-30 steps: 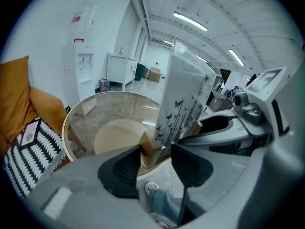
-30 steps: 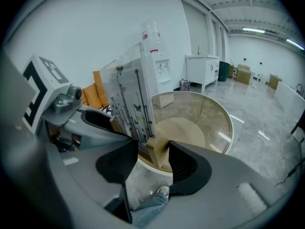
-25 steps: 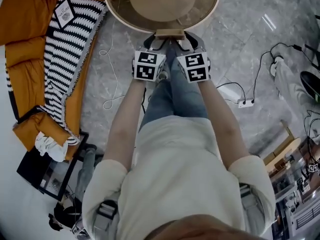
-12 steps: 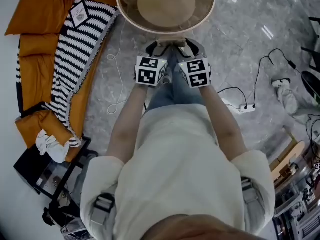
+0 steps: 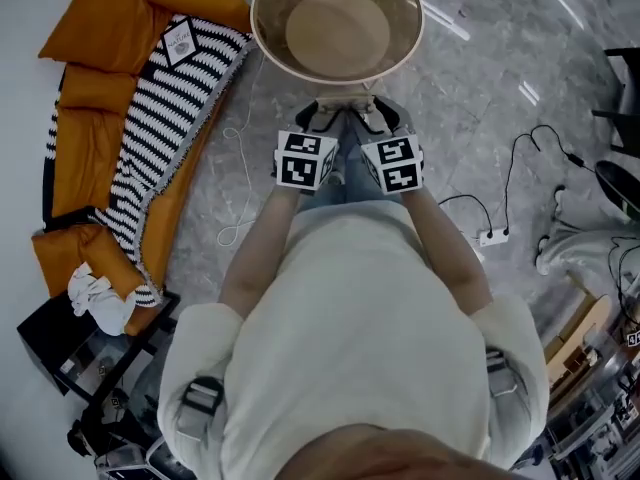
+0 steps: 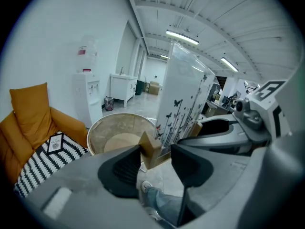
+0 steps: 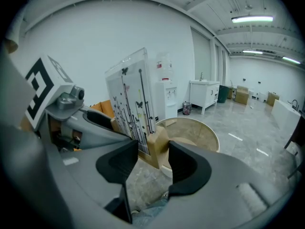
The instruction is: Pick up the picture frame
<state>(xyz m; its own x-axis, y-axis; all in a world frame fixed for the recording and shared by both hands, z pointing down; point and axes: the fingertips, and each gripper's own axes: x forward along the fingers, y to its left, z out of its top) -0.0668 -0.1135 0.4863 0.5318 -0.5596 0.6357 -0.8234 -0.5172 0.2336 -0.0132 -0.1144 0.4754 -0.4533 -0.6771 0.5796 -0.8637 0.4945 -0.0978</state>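
Plainly, the pick-up is well along. Taken by size: one round pale-wood tray table with a raised rim (image 5: 268,48) sits at the top centre of the head view. One orange padded lounger (image 5: 85,68) fills the upper left, with one black-and-white striped throw (image 5: 165,108) draped over it. Then comes the one picture frame (image 6: 183,94), a clear upright panel printed with dark stems and butterflies on a pale wooden foot (image 7: 156,152). It is held off the grey marble floor (image 5: 500,78), in front of the person and just short of the table. There are two grippers. The left gripper (image 6: 156,151) is clamped on one end of the foot, and the right gripper (image 7: 153,149), its jaws set wide, is clamped on the other end. The panel stands upright between them, right of centre in the left gripper view and left of centre in the right one. I judge the lift is the step in hand. The next move calls for keeping both ends level and the grips matched so the panel does not tip or twist.
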